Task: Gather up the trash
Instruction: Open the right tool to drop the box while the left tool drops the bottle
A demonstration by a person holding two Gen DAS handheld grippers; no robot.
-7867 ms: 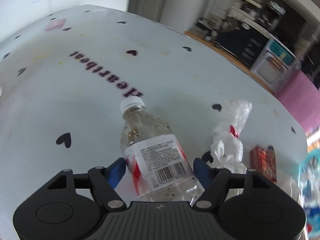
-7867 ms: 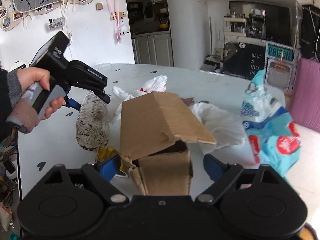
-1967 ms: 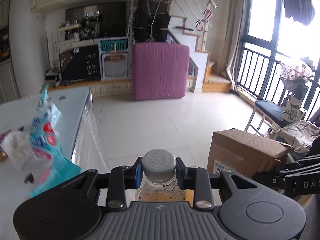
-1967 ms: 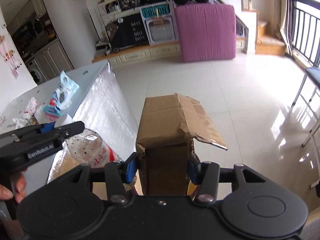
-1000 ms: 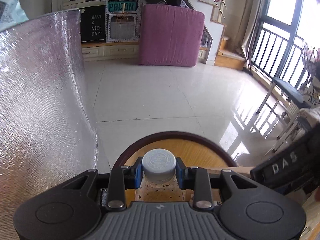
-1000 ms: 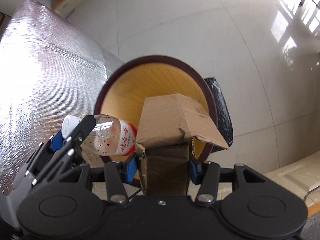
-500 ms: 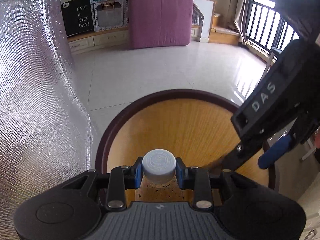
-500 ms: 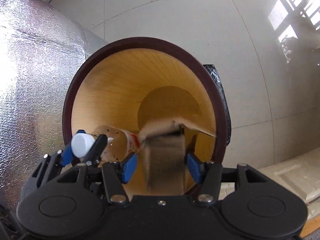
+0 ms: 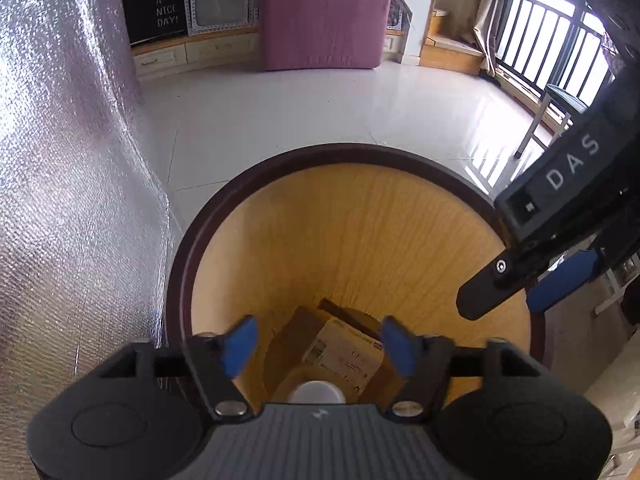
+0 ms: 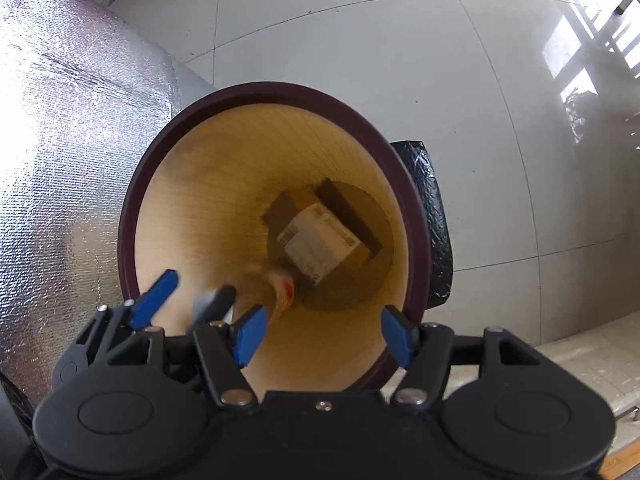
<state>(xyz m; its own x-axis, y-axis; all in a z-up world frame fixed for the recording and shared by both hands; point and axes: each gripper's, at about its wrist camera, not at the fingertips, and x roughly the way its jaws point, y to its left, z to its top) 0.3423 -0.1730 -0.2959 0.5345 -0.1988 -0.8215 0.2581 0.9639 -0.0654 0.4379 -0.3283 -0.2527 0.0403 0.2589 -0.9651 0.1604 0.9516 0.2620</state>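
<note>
A round bin with a dark rim (image 9: 344, 150) and yellow wooden inside (image 10: 224, 184) stands on the floor below both grippers. The cardboard box (image 10: 320, 240) lies at its bottom, label up; it also shows in the left wrist view (image 9: 344, 354). The plastic bottle (image 10: 276, 284) is blurred, falling inside the bin; its white cap (image 9: 316, 392) shows just below my left gripper. My left gripper (image 9: 318, 344) is open and empty over the bin's near side. My right gripper (image 10: 322, 334) is open and empty over the bin; it shows in the left wrist view (image 9: 532, 284) at the right.
A silver foil-covered table side (image 9: 60, 200) rises close on the left of the bin. A black bag (image 10: 428, 216) lies behind the bin's right side. White tiled floor (image 9: 320, 108) stretches beyond, with a pink mattress (image 9: 324, 16) at the far wall.
Both grippers have opened. The cardboard box dropped to the bin's bottom, and the bottle has left the left gripper and is falling in.
</note>
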